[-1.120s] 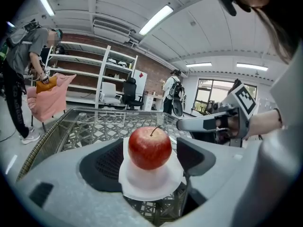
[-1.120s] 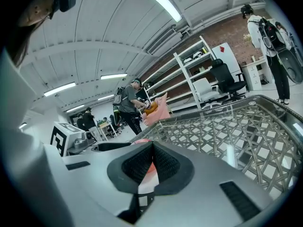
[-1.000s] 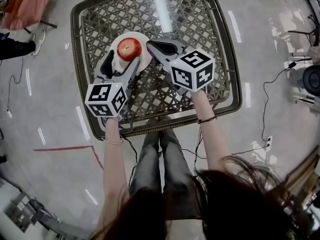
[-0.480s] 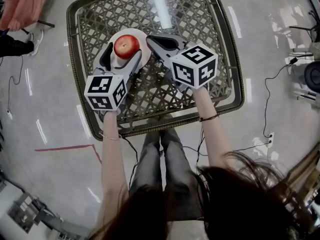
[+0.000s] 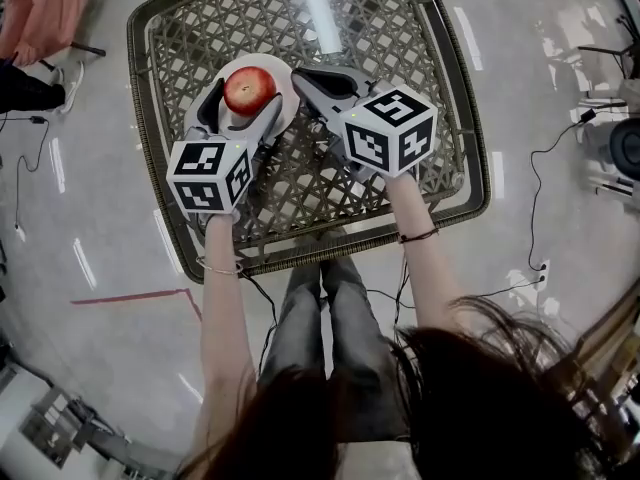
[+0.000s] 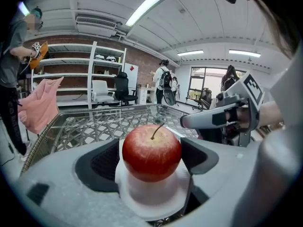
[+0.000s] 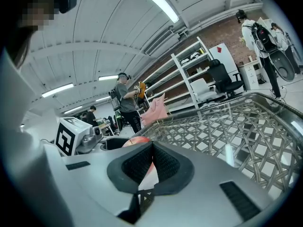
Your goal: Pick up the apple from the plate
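A red apple sits on a small white plate on the glass-topped wicker table. My left gripper is open, and its jaws have just been opening. The apple stands between its two dark pads, low over the plate; the right-hand pad is very near the apple's skin, the left-hand one apart. My right gripper is shut on nothing, its tips beside the plate's right edge. In the right gripper view the apple peeks out behind the closed pads.
A wicker rim frames the table. Pink cloth lies on the floor at the far left, cables trail at the right, and red tape marks the floor. People stand near shelves in the background.
My left gripper has slid forward, so its jaws now lie on either side of the apple instead of mostly behind it. The right gripper has stayed put.
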